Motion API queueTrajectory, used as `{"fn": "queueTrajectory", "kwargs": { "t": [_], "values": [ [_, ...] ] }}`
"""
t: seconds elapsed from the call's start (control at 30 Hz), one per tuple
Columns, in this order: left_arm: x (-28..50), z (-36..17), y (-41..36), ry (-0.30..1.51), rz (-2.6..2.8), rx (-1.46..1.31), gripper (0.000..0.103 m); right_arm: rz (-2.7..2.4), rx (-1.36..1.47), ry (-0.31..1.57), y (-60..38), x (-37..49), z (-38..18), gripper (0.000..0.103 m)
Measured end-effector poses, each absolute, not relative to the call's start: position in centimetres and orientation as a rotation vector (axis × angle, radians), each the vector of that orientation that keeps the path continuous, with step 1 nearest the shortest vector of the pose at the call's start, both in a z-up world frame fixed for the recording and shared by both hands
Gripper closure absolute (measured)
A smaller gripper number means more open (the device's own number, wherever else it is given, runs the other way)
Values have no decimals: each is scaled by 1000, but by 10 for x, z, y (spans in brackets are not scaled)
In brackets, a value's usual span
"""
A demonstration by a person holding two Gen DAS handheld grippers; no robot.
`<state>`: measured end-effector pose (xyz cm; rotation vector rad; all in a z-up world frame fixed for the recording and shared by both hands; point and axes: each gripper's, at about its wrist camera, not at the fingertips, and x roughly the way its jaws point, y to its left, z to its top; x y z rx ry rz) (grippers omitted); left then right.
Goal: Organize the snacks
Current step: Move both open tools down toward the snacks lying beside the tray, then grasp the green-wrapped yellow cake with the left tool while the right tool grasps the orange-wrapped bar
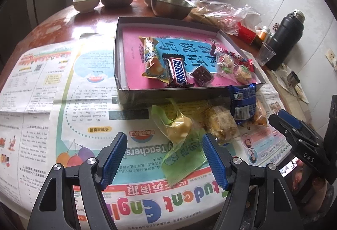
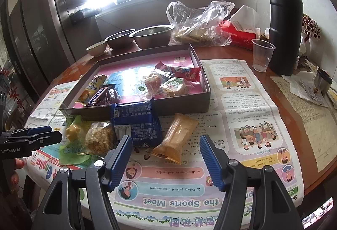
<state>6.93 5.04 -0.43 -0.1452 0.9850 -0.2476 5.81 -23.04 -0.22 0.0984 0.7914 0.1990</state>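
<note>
a round reddish-brown table (image 2: 238, 52) stands by a bright window, its near half covered with sheets of student english newspaper (image 1: 63, 91). at the far edge sit two steel bowls (image 2: 152, 36), a small ceramic bowl (image 2: 96, 48), a crumpled clear plastic bag (image 2: 200, 23), a red tissue box (image 2: 238, 35), a clear plastic cup (image 2: 262, 54) and a black thermos (image 2: 285, 23).

a shallow grey box (image 1: 172, 96) lies on the newspaper, lined with a pink and blue sheet. inside it: a snickers bar (image 1: 177, 71), a yellow-orange snack bag (image 1: 152, 57) to its left, a dark wrapped candy (image 1: 202, 76) to its right, and several clear-wrapped biscuits and a red wrapper in the right portion.

outside the box, against its near wall, lie four items: a green-wrapped yellow snack (image 1: 179, 126), a clear-wrapped crumbly cake (image 1: 221, 124), a blue packet (image 2: 135, 124) propped on the box wall, and an orange-wrapped bar (image 2: 175, 137).

left gripper (image 1: 166, 158): held low over the newspaper, aimed toward the box, jaws spread wide, nothing between them; the green wrapper lies just ahead, between the fingertips' line.

right gripper (image 2: 166, 161): held low to the right of the left unit, aimed forward, jaws spread wide and empty; the blue packet and orange-wrapped bar lie just beyond the fingertips.
</note>
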Motion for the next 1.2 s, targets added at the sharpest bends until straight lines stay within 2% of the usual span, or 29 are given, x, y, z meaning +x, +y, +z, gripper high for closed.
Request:
{"fn": "queueTrajectory", "kwargs": {
  "t": [0.37, 0.63, 0.9, 0.97, 1.2],
  "values": [
    [87, -24, 35, 1027, -244, -183, 28, 192, 129, 816, -233, 69, -16, 37],
    [90, -27, 22, 994, -198, -115, 28, 161, 170, 826, -242, 80, -25, 37],
    [90, -28, 25, 958, -200, -117, 28, 87, 94, 829, -241, 85, -35, 37],
    [90, -28, 24, 953, -198, -113, 28, 82, 89, 823, -242, 87, -38, 40],
    [90, -29, 16, 939, -193, -93, 28, 88, -6, 773, -229, 92, -41, 61]
  ]
}}
